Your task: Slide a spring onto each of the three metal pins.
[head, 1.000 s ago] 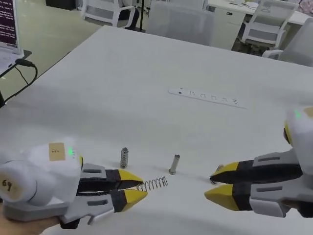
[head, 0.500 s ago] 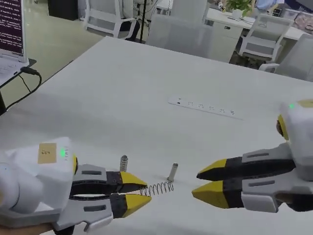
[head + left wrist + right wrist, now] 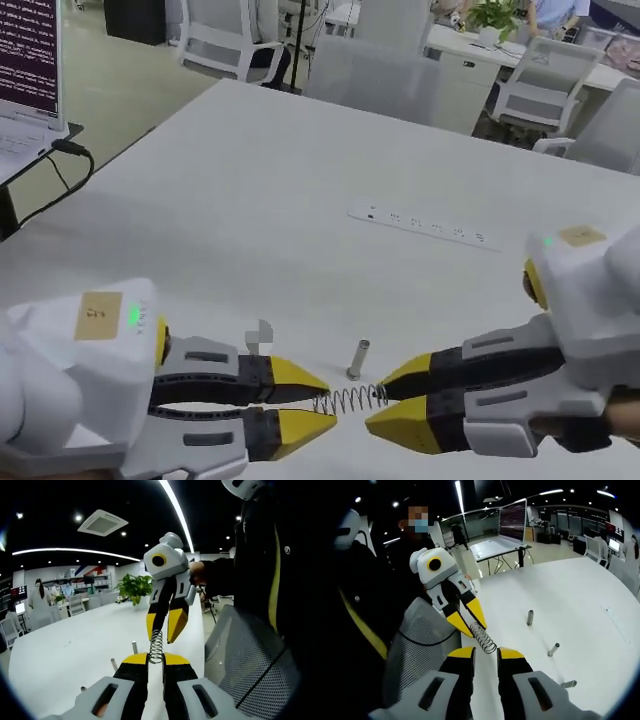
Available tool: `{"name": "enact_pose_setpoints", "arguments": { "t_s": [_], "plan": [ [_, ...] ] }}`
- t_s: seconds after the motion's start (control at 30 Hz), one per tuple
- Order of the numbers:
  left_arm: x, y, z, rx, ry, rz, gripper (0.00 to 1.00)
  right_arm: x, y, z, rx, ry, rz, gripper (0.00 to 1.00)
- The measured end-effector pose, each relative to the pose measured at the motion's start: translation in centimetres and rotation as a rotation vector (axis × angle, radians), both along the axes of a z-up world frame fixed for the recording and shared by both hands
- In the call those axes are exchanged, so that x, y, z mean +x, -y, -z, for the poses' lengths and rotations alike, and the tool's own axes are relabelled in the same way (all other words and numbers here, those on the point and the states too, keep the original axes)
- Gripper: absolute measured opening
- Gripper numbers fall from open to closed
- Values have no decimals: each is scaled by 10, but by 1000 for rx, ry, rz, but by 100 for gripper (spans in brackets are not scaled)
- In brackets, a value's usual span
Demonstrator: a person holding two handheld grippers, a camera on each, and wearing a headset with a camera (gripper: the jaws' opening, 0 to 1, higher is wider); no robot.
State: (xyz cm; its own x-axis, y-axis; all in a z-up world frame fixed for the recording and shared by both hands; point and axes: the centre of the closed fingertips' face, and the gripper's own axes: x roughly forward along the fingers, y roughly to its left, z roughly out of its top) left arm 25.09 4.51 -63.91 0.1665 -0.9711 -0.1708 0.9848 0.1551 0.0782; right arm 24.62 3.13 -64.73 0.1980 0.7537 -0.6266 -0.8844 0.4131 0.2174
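A white tabletop (image 3: pixel 300 200) carries a long white power strip (image 3: pixel 425 225) well beyond the bare pin (image 3: pixel 357 358). Far off to that pin's left an open laptop (image 3: pixel 25 70) trails a black cable (image 3: pixel 65 170), and office chairs (image 3: pixel 220 35) stand past the tabletop's far edge. I count three metal pins. The bare pin stands upright, a second pin (image 3: pixel 530 617) stands to its left and looks ribbed along its shaft, and a third pin (image 3: pixel 568 684) lies on its side to its right. In the head view the right gripper's body covers the spot where the third would be. One loose spring (image 3: pixel 352 400) hangs level in the air just in front of the bare pin; it is a thin, silvery open coil. The left gripper (image 3: pixel 330 402) has its fingers clenched on the spring's near end. The right gripper (image 3: pixel 375 402) faces it, its yellow-tipped fingers spread and straddling the spring's other end.
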Motion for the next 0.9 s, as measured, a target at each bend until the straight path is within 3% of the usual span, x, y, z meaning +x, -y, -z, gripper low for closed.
{"name": "enact_pose_setpoints", "arguments": {
  "t_s": [0.33,0.5,0.73,0.9],
  "plan": [
    [1,0,1,9,13,-8,2,-1,-8,-23,3,50,-15,8],
    [1,1,3,20,20,-10,2,-1,-13,-25,-27,66,-43,9],
    [1,2,5,26,19,-7,2,-4,-24,-32,-83,99,-115,8],
    [4,0,4,17,11,-14,2,-2,-27,-31,-179,126,-192,9]
  ]
}}
